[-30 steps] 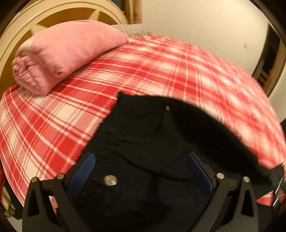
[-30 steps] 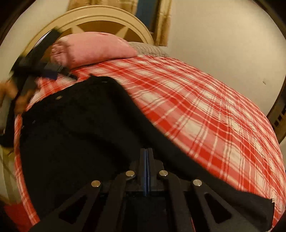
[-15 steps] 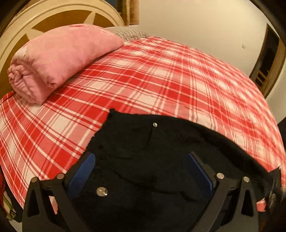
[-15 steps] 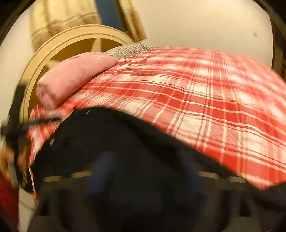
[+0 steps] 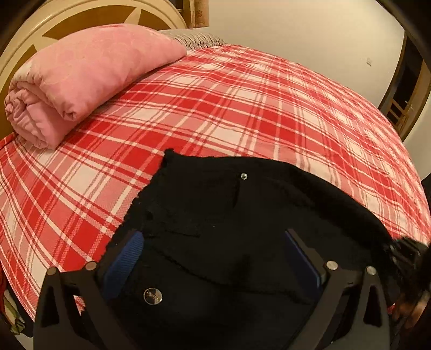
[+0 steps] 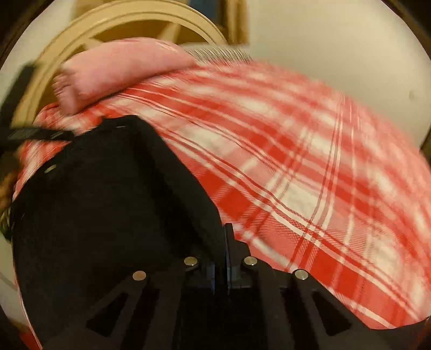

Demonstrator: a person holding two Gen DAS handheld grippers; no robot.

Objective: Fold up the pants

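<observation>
Black pants [image 5: 221,215] lie on the plaid bed [image 5: 242,107], near edge; left gripper [image 5: 212,258] jaws gape wide over the waistband; right gripper [image 6: 225,258] jaws just closed, pinching the pants' right edge

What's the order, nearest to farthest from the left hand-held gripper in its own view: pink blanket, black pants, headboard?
From the left hand-held gripper:
1. Black pants, right under and between its open fingers.
2. Pink blanket, rolled up at upper left on the plaid bedspread.
3. Headboard, behind the blanket.
</observation>
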